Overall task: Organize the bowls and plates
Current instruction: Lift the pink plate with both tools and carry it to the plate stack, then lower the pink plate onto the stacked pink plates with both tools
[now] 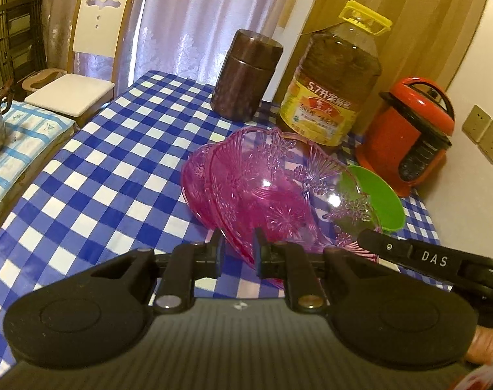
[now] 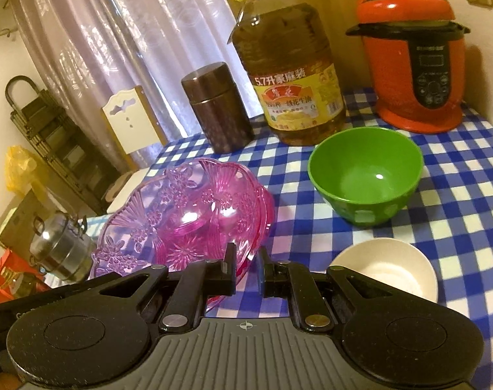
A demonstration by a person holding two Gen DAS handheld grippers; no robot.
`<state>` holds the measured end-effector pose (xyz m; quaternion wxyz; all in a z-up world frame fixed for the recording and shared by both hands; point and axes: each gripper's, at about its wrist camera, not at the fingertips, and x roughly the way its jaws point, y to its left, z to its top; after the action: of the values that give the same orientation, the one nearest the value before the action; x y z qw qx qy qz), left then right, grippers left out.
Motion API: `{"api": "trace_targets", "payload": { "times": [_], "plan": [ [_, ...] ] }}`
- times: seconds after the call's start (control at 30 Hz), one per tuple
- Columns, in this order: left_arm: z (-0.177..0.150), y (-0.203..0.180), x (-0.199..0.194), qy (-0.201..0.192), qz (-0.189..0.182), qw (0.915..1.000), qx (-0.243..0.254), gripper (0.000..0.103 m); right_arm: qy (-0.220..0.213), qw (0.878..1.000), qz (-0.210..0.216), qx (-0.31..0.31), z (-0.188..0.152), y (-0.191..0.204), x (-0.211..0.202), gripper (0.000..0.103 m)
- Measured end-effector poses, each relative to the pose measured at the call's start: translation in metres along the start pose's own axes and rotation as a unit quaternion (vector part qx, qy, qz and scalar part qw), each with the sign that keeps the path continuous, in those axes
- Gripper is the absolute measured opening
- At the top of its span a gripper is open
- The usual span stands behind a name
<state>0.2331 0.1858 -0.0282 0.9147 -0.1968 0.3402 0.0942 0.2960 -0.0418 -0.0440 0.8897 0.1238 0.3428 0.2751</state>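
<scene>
Pink clear plastic plates (image 1: 272,191), stacked and tilted, are held above the blue checked table (image 1: 116,169). My left gripper (image 1: 238,247) is shut on the near rim of the stack. My right gripper (image 2: 246,260) is shut on the rim of the pink plates (image 2: 188,208) from the other side; its finger also shows in the left wrist view (image 1: 405,252). A green bowl (image 2: 365,174) stands on the table behind the plates and shows in the left wrist view (image 1: 379,198). A small white bowl (image 2: 389,265) sits near the right gripper.
A brown canister (image 1: 246,74), a large oil bottle (image 1: 334,81) and a red pressure cooker (image 1: 408,136) stand along the table's far edge by the wall. A white chair (image 1: 87,55) is past the left end. A steel pot (image 2: 61,250) sits lower left.
</scene>
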Motion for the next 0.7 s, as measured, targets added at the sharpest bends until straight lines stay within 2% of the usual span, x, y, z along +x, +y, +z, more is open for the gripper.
{"api": "trace_targets", "payload": {
  "times": [0.7],
  "plan": [
    [0.019, 0.01, 0.089, 0.009, 0.047, 0.9989, -0.004, 0.016, 0.022, 0.999, -0.013, -0.044, 0.029, -0.012, 0.096, 0.012]
  ]
}}
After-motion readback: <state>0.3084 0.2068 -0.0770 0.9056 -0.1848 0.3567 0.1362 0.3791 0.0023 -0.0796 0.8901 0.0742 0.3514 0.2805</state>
